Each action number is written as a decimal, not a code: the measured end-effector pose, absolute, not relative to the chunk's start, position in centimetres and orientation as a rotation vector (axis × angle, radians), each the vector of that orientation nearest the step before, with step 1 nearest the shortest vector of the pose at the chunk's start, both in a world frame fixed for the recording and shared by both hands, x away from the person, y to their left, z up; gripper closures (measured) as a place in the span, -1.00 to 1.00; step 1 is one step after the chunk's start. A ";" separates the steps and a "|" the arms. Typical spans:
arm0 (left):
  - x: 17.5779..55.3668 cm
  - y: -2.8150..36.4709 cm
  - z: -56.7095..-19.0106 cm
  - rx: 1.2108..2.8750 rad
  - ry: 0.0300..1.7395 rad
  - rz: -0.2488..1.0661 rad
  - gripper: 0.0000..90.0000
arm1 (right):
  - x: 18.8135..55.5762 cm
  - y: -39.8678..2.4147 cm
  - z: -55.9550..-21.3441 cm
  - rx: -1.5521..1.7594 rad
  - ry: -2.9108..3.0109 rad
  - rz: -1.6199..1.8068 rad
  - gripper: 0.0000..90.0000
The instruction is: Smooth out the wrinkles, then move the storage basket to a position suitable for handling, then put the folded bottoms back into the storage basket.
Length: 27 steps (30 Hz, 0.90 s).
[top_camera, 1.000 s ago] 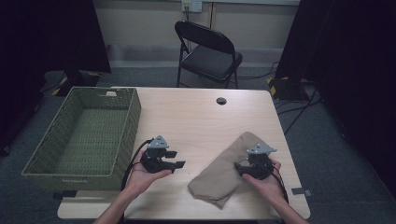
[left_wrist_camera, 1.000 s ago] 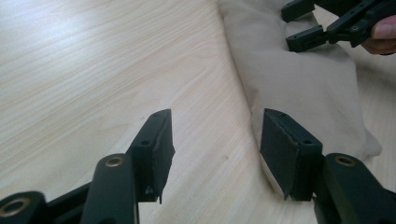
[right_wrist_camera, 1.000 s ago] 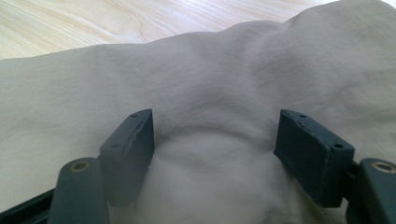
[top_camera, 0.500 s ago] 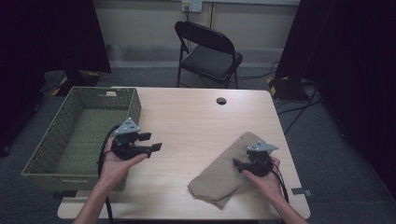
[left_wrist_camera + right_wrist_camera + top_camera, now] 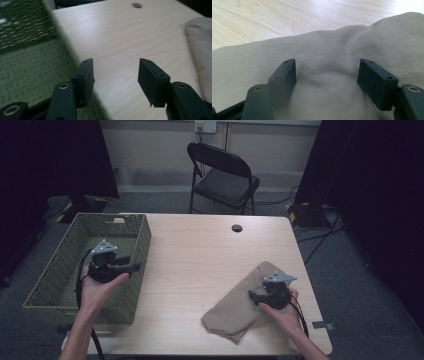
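Note:
A tan folded cloth (image 5: 232, 310) lies at the table's front right, also visible in the right gripper view (image 5: 337, 42) and at the edge of the left gripper view (image 5: 200, 37). My right gripper (image 5: 251, 296) rests on the cloth with its jaws open; the fabric bulges between them (image 5: 327, 71) without being pinched. My left gripper (image 5: 134, 266) hovers over the right wall of the green woven basket (image 5: 144, 237). Its jaws (image 5: 115, 68) have just been closing a little, and they stand open with nothing between them.
The basket (image 5: 25, 57) sits at the left end of the pale wooden table (image 5: 200, 255). A round cable hole (image 5: 237, 228) is near the table's far edge. A black folding chair (image 5: 220, 175) stands behind the table.
The left hand has travelled left and slightly up, from the table's middle front to above the basket's right wall. The right hand has stayed on the cloth.

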<state>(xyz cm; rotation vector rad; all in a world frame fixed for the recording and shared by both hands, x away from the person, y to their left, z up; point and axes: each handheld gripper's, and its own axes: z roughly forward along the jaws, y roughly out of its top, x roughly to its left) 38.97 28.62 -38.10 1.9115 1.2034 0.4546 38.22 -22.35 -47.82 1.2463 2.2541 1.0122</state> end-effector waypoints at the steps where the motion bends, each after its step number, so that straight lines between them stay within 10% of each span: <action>1: 39.1 28.7 -38.3 1.928 1.216 0.454 0.04 | 38.2 -22.4 -47.8 1.246 2.255 1.012 -0.33; 27: 40.8 27.2 -40.5 2.108 1.414 0.420 0.45 | 38.3 -22.4 -48.0 1.230 2.265 1.019 -0.32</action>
